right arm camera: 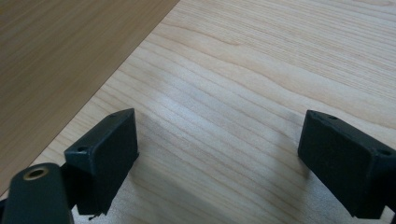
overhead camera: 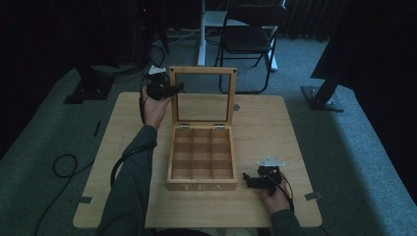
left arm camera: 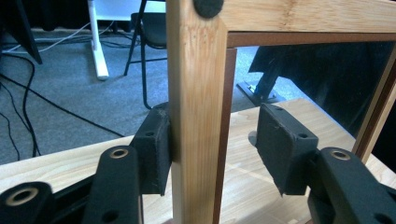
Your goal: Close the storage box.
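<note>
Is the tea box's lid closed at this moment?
No: in the high view the lid stands upright on its hinges, leaving the empty compartments of the tea box exposed, with the left gripper at its frame.

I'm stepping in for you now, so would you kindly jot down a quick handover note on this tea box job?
Left gripper: jaws around the left frame bar of the lid; one pad touches the wood, the other stands off.
Right gripper: open, resting on the table right of the tea box.
Done: lid stands upright, compartments are bare.
Left: probably closing the lid once the grip is firm.
</note>
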